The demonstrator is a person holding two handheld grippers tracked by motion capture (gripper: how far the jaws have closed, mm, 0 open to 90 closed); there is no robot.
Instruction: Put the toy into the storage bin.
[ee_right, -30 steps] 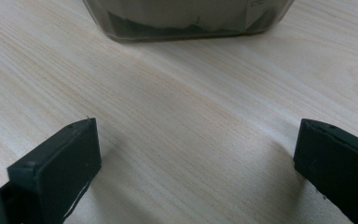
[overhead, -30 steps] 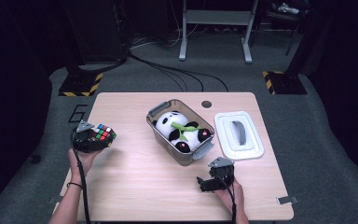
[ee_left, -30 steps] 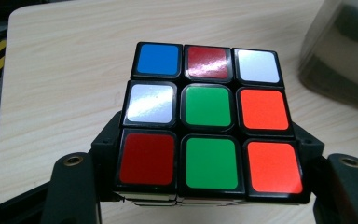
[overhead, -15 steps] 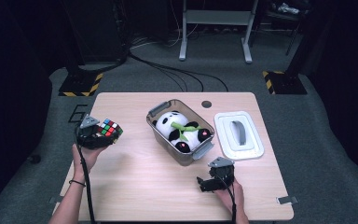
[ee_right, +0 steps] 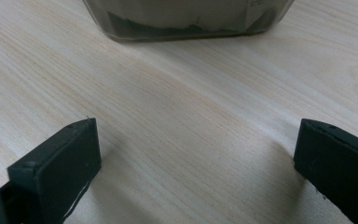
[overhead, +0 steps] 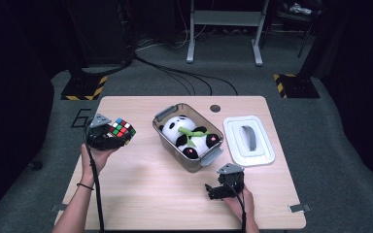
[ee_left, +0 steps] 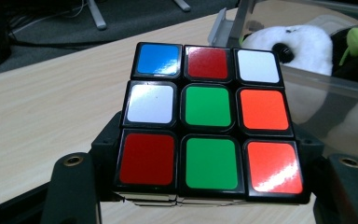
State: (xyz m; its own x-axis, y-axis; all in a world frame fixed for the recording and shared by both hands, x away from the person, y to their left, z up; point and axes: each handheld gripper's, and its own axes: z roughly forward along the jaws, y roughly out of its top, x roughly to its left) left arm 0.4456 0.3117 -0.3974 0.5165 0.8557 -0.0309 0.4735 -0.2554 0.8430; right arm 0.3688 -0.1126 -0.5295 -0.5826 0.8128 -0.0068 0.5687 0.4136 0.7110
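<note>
My left gripper (overhead: 114, 137) is shut on a scrambled puzzle cube (overhead: 121, 130), held above the table's left side. Up close in the left gripper view, the cube (ee_left: 208, 123) sits between the two black jaws with its blue, red, white, green and orange squares facing the camera. To its right stands a clear plastic bin (overhead: 169, 139) with grey handles, and a panda plush (overhead: 192, 136) with a green leaf lies inside. My right gripper (overhead: 212, 191) rests low at the table's front right, open with nothing between its fingers (ee_right: 56, 163). The bin's base (ee_right: 186, 21) is just ahead of it.
The bin's white lid (overhead: 248, 139) with a grey handle lies flat on the table to the right of the bin. A round cable hole (overhead: 215, 108) marks the table's far edge. Bare wood stretches between the two grippers.
My left gripper has carried the cube to the right, closer to the bin. The right gripper has stayed where it was.
</note>
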